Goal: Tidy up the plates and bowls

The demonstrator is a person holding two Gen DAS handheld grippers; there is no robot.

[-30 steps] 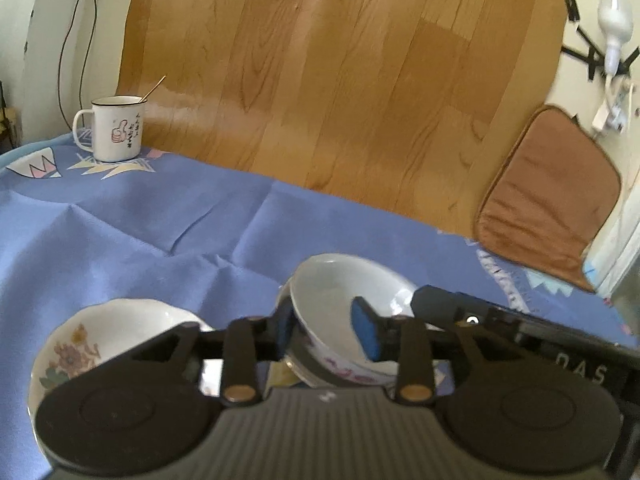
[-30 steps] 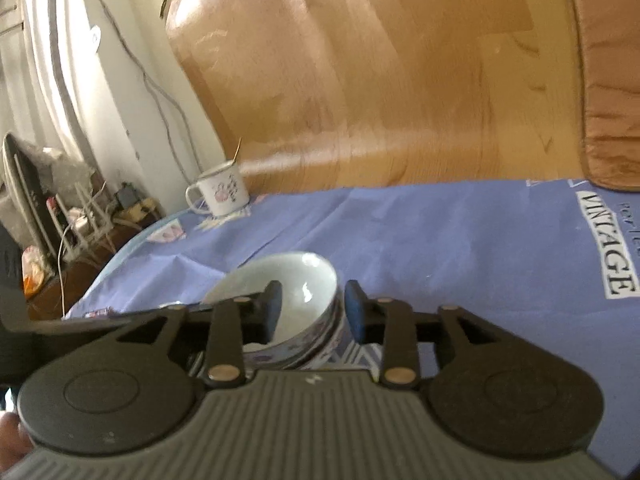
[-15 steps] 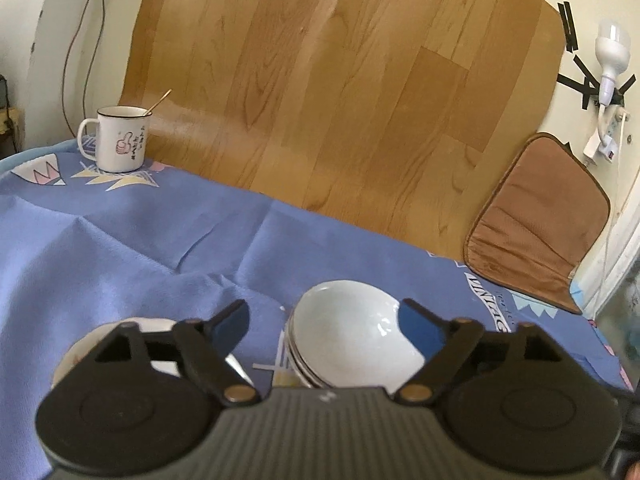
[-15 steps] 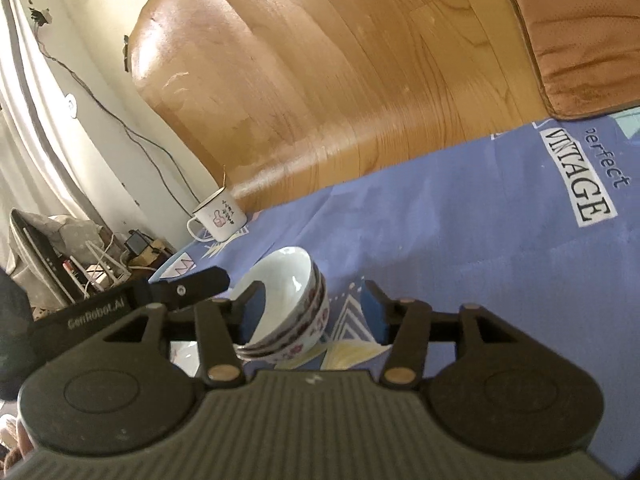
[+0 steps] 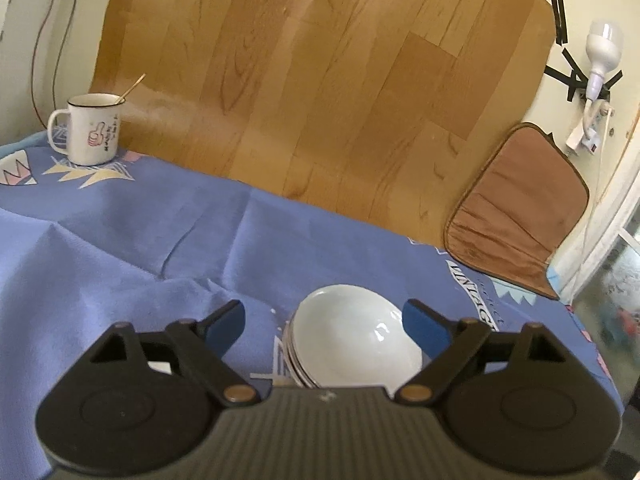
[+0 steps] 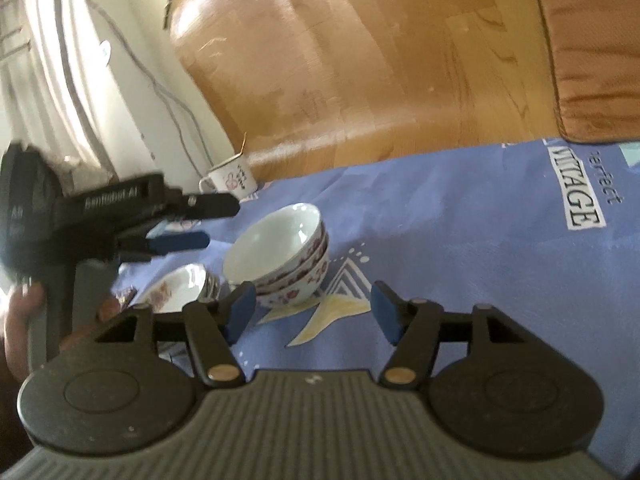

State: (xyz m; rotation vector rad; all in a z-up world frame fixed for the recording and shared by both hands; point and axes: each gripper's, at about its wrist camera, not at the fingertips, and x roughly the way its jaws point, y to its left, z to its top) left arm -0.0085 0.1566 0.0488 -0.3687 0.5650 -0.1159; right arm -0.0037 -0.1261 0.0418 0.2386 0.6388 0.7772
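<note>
Blue cloth covers the counter, where the stack of bowls sits beside a flowered plate. The left gripper hovers with jaws wide, pads clear of the stack. The right gripper jaws are opening, nothing between them.

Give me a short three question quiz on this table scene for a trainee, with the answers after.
1. True or false: the stack of bowls stands free on the blue cloth, gripped by neither tool.
2. Which lies nearer the white mug: the stack of bowls or the small flowered dish? A) the stack B) the dish C) cannot tell
3. Fill in: a thin ____ leans out of the mug.

Key
1. True. The left gripper is open around it without touching, and the right gripper is opening with nothing between its fingers.
2. C
3. stick or spoon handle
</note>
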